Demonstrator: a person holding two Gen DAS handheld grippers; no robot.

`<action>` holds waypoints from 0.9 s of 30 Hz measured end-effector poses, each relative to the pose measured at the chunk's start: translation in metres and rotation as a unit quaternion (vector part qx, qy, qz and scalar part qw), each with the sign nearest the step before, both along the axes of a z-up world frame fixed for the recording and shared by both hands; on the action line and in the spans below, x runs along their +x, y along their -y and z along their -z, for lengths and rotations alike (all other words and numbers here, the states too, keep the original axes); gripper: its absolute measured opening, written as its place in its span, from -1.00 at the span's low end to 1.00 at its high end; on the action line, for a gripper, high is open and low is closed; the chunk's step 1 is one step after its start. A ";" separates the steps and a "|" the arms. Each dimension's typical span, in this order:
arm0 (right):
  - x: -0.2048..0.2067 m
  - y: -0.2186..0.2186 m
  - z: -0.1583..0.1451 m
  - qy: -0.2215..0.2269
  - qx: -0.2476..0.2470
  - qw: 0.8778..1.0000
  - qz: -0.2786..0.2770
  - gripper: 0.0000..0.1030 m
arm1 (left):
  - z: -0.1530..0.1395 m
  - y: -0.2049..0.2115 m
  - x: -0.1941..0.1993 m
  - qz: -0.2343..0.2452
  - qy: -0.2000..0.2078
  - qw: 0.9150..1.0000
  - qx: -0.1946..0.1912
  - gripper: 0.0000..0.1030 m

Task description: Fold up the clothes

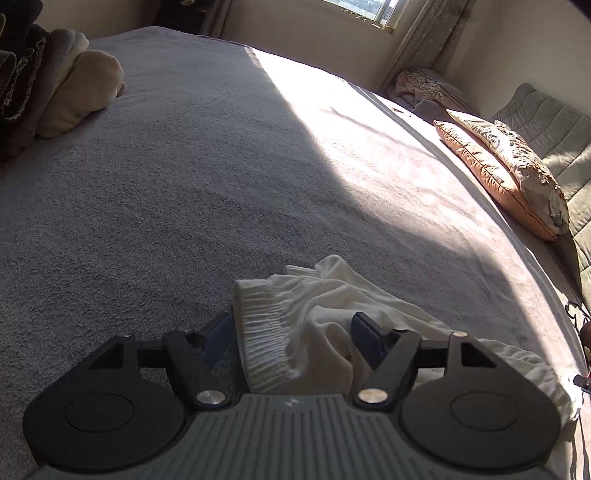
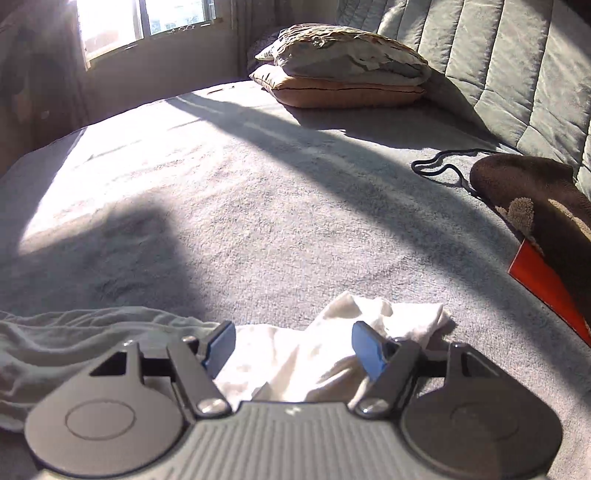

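A crumpled white garment point(image 1: 314, 295) with a ribbed elastic band lies on the grey bed cover point(image 1: 184, 166) near the front edge. In the left wrist view my left gripper point(image 1: 291, 336) stands open, its blue pads point(image 1: 221, 332) wide apart on either side of the ribbed band. In the right wrist view the same white garment point(image 2: 295, 354) bunches under my right gripper point(image 2: 293, 349), which is open too, a corner of cloth poking out past the right pad point(image 2: 365, 350). More of the garment trails off to the left there, in shade.
Folded clothes point(image 1: 55, 85) are stacked at the far left of the bed. Two pillows point(image 2: 343, 70) lean at the quilted headboard point(image 2: 498, 55). A dark brown item point(image 2: 535, 199), a red flat thing point(image 2: 543, 280) and a black cord point(image 2: 443, 166) lie at the right. Sunlight from the window point(image 2: 140, 18) crosses the cover.
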State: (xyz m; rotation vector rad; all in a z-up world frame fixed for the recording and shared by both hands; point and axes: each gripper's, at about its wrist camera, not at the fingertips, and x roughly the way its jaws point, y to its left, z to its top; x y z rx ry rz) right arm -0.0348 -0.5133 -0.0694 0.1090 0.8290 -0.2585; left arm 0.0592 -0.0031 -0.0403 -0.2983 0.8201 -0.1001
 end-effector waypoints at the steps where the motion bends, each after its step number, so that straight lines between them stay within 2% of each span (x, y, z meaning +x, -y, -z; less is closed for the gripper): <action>1: 0.006 -0.006 0.007 -0.021 -0.029 0.999 -0.008 0.07 | 0.007 0.001 0.003 0.006 0.000 1.000 0.010 0.09; 2: 0.009 -0.011 0.014 -0.035 -0.065 0.997 -0.013 -0.22 | 0.013 0.001 0.006 0.013 0.000 1.000 0.020 -0.39; 3: 0.009 -0.011 0.014 -0.032 -0.074 0.997 -0.015 -0.40 | 0.014 0.004 0.007 0.015 0.002 1.000 0.020 -0.54; 4: 0.008 -0.008 0.010 -0.025 -0.068 0.997 -0.012 -0.96 | 0.012 0.004 0.009 0.011 0.010 1.000 0.018 -0.59; 7: -0.001 -0.012 -0.010 0.041 -0.091 0.995 -0.011 -0.94 | 0.002 -0.002 0.008 0.000 0.046 0.999 0.009 -0.72; 9: -0.010 -0.021 -0.029 0.101 -0.111 0.989 -0.017 -0.94 | -0.010 -0.020 -0.005 -0.011 0.094 0.995 -0.013 -0.74; 10: -0.017 -0.026 -0.042 0.148 -0.113 0.982 -0.017 -0.95 | -0.019 -0.032 -0.013 -0.019 0.125 0.992 -0.030 -0.75; 12: -0.035 -0.031 -0.067 0.244 -0.115 0.963 -0.013 -0.95 | -0.039 -0.047 -0.027 -0.042 0.182 0.981 -0.046 -0.79; 15: -0.061 -0.040 -0.091 0.369 -0.158 0.916 0.003 -0.95 | -0.058 -0.067 -0.046 -0.069 0.254 0.962 -0.069 -0.77; 16: -0.061 -0.042 -0.092 0.372 -0.166 0.913 0.005 -0.95 | -0.061 -0.074 -0.053 -0.075 0.274 0.956 -0.077 -0.77; 17: -0.060 -0.044 -0.092 0.371 -0.175 0.912 0.006 -0.95 | -0.061 -0.077 -0.054 -0.078 0.273 0.956 -0.076 -0.77; 19: -0.045 -0.041 -0.080 0.314 -0.178 0.933 0.004 -0.95 | -0.055 -0.075 -0.046 -0.088 0.218 0.971 -0.039 -0.77; 21: -0.034 -0.036 -0.067 0.267 -0.164 0.950 0.008 -0.95 | -0.044 -0.083 -0.040 -0.089 0.177 0.979 -0.046 -0.77; 24: -0.038 -0.029 -0.069 0.269 -0.124 0.955 0.015 -0.95 | -0.039 -0.094 -0.038 -0.077 0.148 0.981 -0.096 -0.77; 27: -0.044 -0.024 -0.073 0.273 -0.113 0.955 0.019 -0.96 | -0.039 -0.089 -0.048 -0.057 0.148 0.985 -0.071 -0.77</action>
